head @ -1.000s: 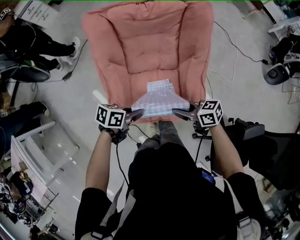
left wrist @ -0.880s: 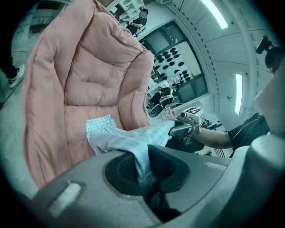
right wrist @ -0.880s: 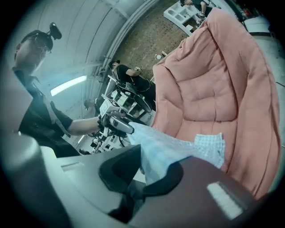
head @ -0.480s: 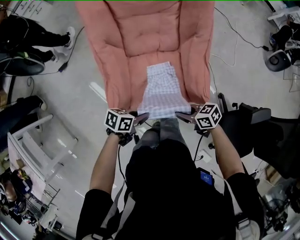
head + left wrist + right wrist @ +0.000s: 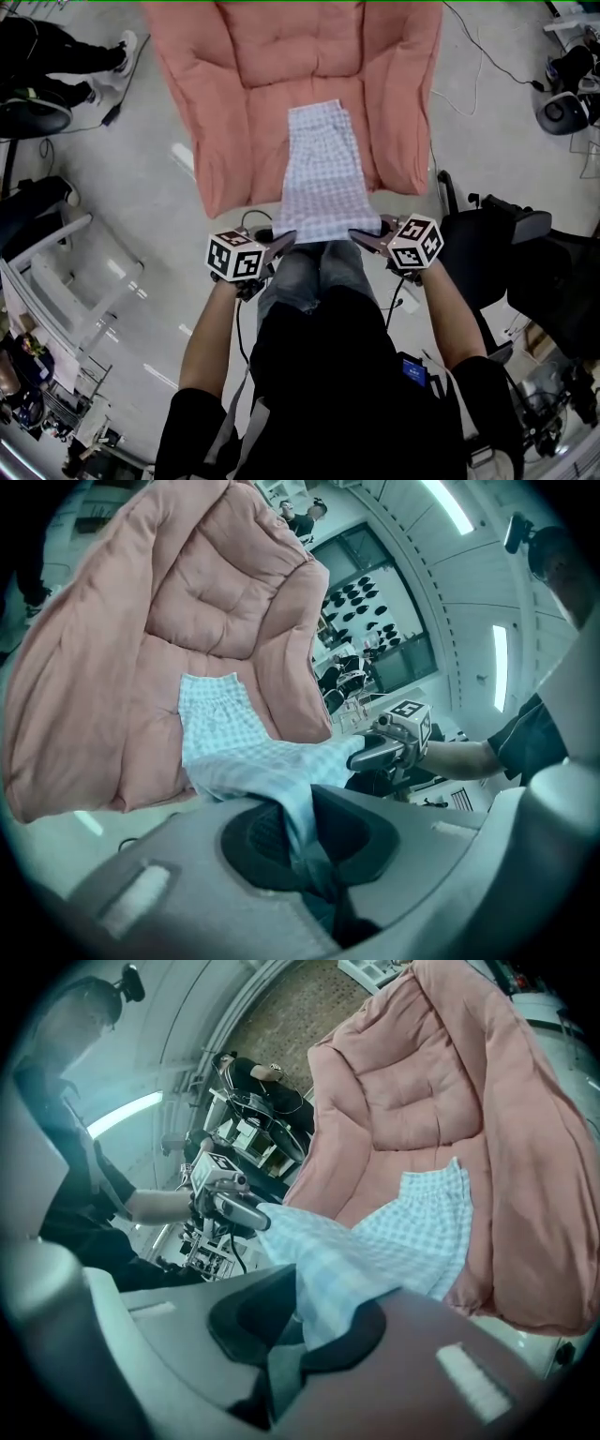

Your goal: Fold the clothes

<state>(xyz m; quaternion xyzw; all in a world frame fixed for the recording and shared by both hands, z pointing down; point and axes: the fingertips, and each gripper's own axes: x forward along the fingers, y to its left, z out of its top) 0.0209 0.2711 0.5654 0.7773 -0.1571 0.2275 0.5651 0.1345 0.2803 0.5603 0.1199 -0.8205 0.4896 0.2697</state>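
A pale blue checked garment (image 5: 322, 173) lies lengthwise on a salmon padded cushion (image 5: 253, 84), its near end hanging past the cushion's front edge. My left gripper (image 5: 289, 239) is shut on the garment's near left corner, and my right gripper (image 5: 356, 236) is shut on the near right corner. In the left gripper view the checked garment (image 5: 246, 754) runs from between the jaws up onto the cushion (image 5: 122, 649), with the right gripper (image 5: 375, 754) across from it. In the right gripper view the garment (image 5: 375, 1251) is pinched the same way, with the left gripper (image 5: 251, 1217) opposite.
The cushion stands on a grey floor (image 5: 141, 187) with cables (image 5: 469, 75) trailing at the right. A white frame (image 5: 56, 272) stands at the left and a black chair (image 5: 506, 234) at the right. Seated people are at the far left.
Both grippers have pulled the garment's near edge back toward me and down. The garment now lies stretched out longer over the cushion. Both stay shut on their corners.
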